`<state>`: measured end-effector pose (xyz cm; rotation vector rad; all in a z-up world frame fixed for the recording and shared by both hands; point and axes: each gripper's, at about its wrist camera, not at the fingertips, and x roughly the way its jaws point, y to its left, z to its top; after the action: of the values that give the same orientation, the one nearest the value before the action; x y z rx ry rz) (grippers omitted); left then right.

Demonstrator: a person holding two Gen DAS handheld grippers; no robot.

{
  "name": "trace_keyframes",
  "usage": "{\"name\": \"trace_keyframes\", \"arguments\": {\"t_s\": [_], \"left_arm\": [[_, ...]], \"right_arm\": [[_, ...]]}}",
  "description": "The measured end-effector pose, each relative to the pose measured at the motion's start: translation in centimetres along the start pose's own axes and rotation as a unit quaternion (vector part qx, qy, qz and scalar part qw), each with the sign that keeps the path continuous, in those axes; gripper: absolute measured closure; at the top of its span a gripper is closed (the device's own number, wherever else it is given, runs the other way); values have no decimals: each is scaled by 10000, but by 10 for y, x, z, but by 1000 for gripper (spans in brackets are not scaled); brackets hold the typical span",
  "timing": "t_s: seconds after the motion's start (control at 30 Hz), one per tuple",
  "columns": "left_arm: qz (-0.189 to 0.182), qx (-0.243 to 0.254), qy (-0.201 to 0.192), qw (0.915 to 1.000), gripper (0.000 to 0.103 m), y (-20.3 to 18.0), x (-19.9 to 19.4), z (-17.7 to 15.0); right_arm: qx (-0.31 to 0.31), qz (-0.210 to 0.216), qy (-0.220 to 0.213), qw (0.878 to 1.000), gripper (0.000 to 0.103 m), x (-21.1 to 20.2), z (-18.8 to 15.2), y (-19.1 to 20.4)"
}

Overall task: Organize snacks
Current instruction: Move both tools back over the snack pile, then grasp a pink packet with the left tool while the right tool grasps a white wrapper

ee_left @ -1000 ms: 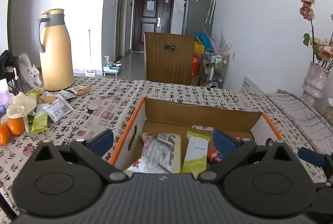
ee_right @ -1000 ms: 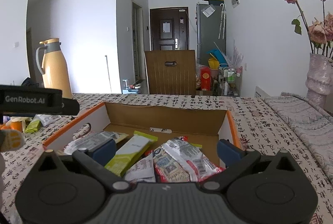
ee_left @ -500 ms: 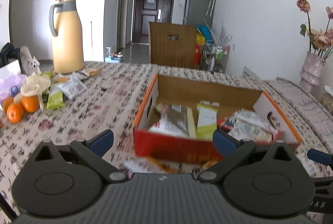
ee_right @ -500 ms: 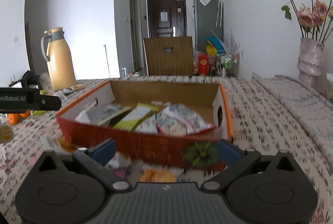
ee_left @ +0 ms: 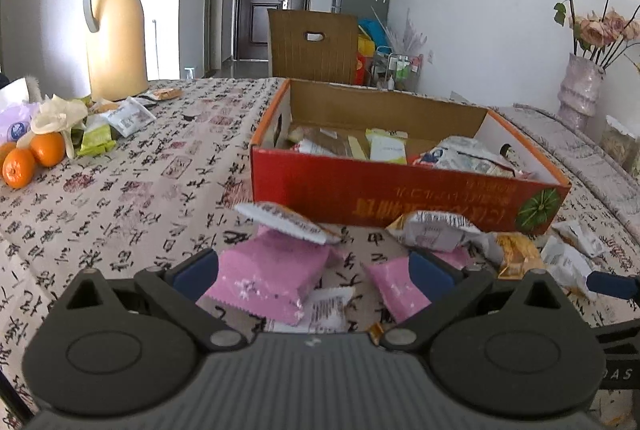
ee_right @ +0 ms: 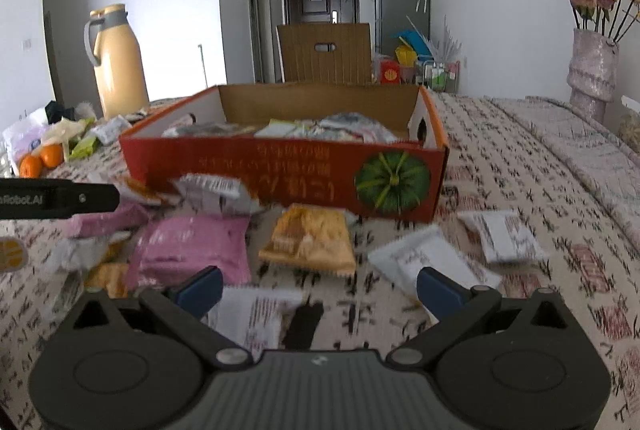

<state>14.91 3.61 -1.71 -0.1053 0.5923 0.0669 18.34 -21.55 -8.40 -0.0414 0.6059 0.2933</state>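
Cardboard box [ee_left: 404,190], red-fronted, sits mid-table with several packets already inside; loose snack packets lie scattered on the cloth just in front of it. Both grippers have pulled back from over the box within the last second, so the view now takes in the floor-side pile: pink packet [ee_left: 272,274] between the left gripper [ee_left: 314,270] fingers' line, orange packet [ee_right: 310,240] ahead of the right gripper [ee_right: 318,288]. Both spread wide, empty. Likely next pick starts here; plenty left. Kettle [ee_left: 114,30], oranges [ee_left: 34,156] and more packets far left.
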Motion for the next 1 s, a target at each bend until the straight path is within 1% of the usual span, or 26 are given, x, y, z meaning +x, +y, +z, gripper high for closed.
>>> {"name": "trace_keyframes", "arguments": {"t_s": [0.3, 0.57, 0.63, 0.7, 0.8, 0.97, 1.0], "left_arm": [[-25, -102, 57, 9999, 0, 5, 6, -8], [-108, -137, 65, 9998, 0, 6, 7, -10], [-112, -135, 61, 9998, 0, 6, 8, -10], [-127, -142, 62, 9998, 0, 6, 8, -10], [-155, -149, 49, 9998, 0, 7, 7, -11], [-152, -131, 11, 9998, 0, 6, 5, -12], [-148, -127, 5, 9998, 0, 6, 5, -12]], "right_arm": [[25, 68, 73, 9999, 0, 2, -3, 2], [-210, 117, 150, 9996, 1, 6, -5, 17], [-289, 131, 165, 9994, 7, 7, -6, 21], [-351, 131, 218, 9991, 24, 8, -7, 24], [-351, 158, 219, 9990, 43, 8, -8, 24], [-429, 178, 128, 9988, 46, 4, -10, 26], [-431, 214, 95, 9988, 59, 3, -11, 26]]}}
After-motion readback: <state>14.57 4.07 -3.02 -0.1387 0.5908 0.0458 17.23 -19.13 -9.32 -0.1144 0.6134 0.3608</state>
